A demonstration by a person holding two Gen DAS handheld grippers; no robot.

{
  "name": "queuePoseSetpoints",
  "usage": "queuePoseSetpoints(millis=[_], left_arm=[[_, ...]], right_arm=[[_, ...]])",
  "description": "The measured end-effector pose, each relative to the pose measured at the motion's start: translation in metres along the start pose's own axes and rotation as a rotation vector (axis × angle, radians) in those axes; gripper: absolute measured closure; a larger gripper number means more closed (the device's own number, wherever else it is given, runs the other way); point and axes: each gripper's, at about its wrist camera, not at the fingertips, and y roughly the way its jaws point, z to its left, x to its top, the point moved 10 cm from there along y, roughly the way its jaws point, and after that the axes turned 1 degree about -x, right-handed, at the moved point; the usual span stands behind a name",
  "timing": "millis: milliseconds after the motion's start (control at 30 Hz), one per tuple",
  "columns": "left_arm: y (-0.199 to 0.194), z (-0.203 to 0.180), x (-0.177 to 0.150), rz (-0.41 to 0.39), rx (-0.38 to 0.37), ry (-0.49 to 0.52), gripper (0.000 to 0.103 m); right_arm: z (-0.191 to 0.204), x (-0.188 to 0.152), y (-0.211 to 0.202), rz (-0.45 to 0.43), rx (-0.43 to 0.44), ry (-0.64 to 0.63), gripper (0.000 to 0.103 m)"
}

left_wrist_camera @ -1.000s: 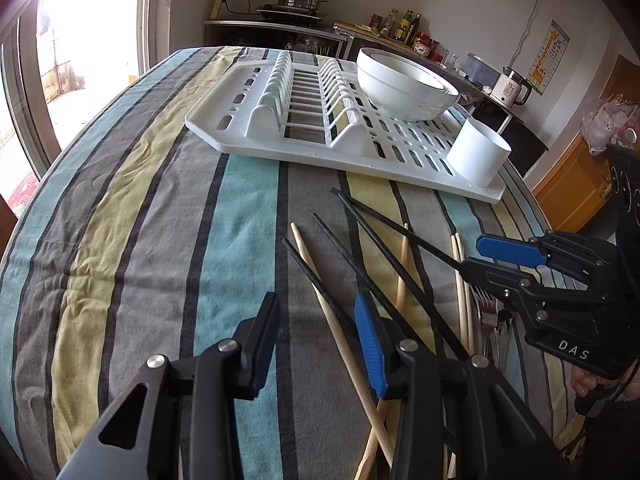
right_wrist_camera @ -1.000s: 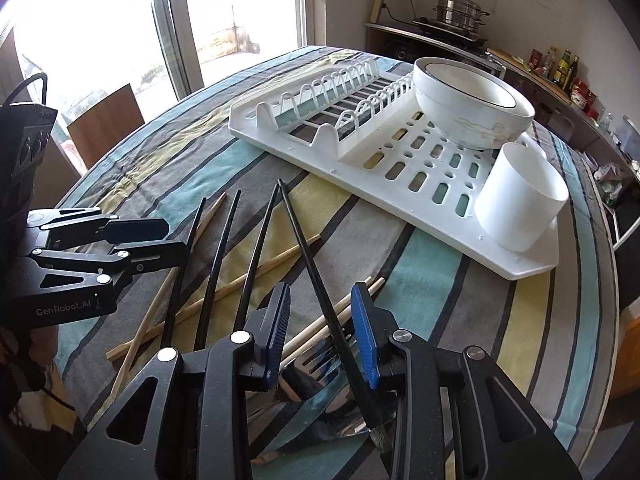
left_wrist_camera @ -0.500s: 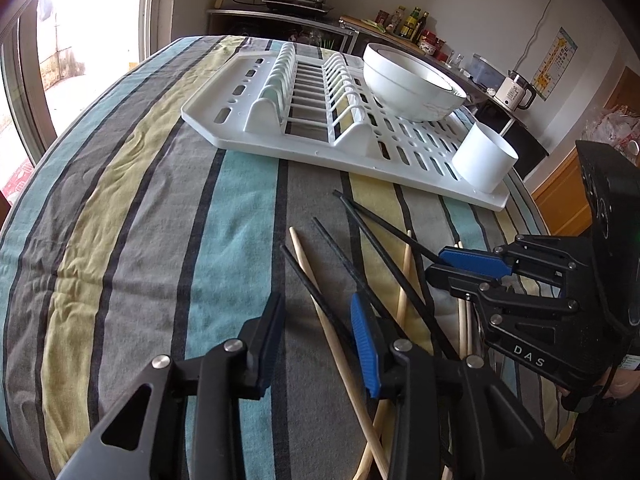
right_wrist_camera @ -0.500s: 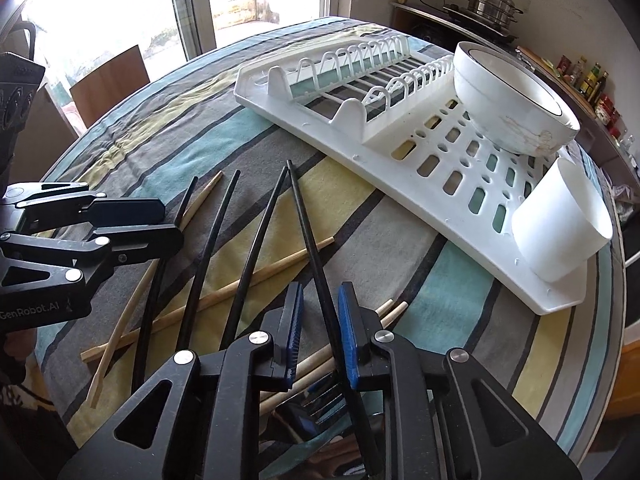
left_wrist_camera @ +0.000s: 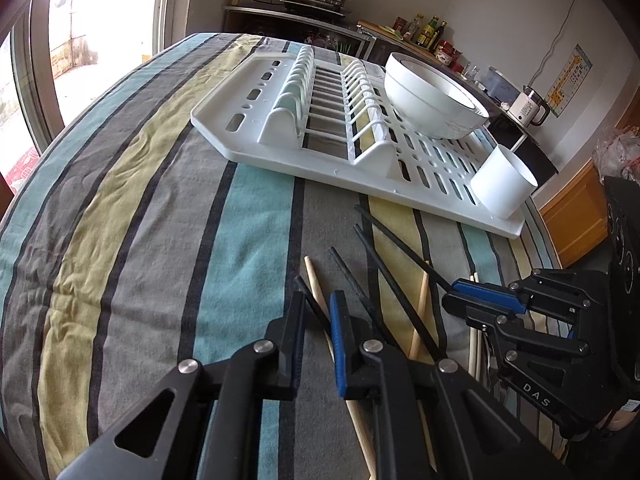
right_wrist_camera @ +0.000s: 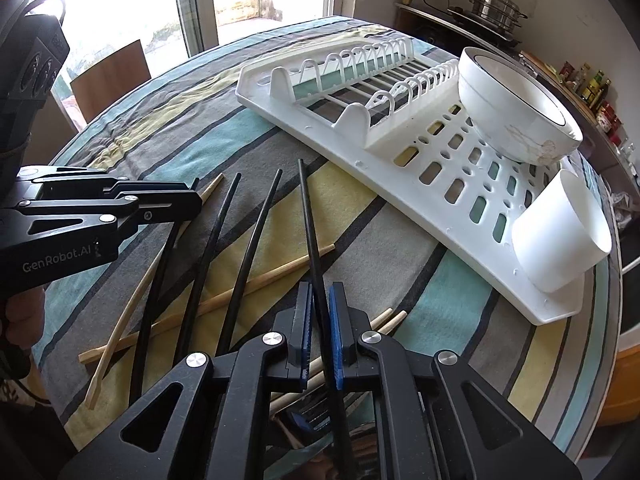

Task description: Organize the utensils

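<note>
My right gripper [right_wrist_camera: 319,312] and left gripper [left_wrist_camera: 317,312] had just closed, each on a black chopstick [right_wrist_camera: 310,232] whose tip pointed toward the dish rack [right_wrist_camera: 420,168].

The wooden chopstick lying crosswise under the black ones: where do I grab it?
Probably take the wooden chopstick on its bare stretch between the two right-hand black chopsticks, from straight above, jaws across the shaft. It lies flat on the cloth, and the black ones cross over it elsewhere, so a sideways approach would likely knock them.
</note>
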Motion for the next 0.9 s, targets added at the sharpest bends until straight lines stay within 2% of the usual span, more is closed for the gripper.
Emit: queuePoseSetpoints(millis=[233,467,900], left_arm=[[-0.002,-0.006,0.000,-0.002,-0.031,0.013,0.096],[-0.020,-0.018,0.003,-0.035,-0.075,0.040,0.097],[-0.073,-0.045,0.021,-0.129,-0.140,0.107,0.098]], right_arm=[[-0.001,-0.002,-0.009,-0.020,0.019,0.031,0.097],[-0.003,0.000,-0.028,-0.073,0.036,0.073,0.097],[-0.017,0.005,-0.085,-0.236,0.035,0.197,0.098]])
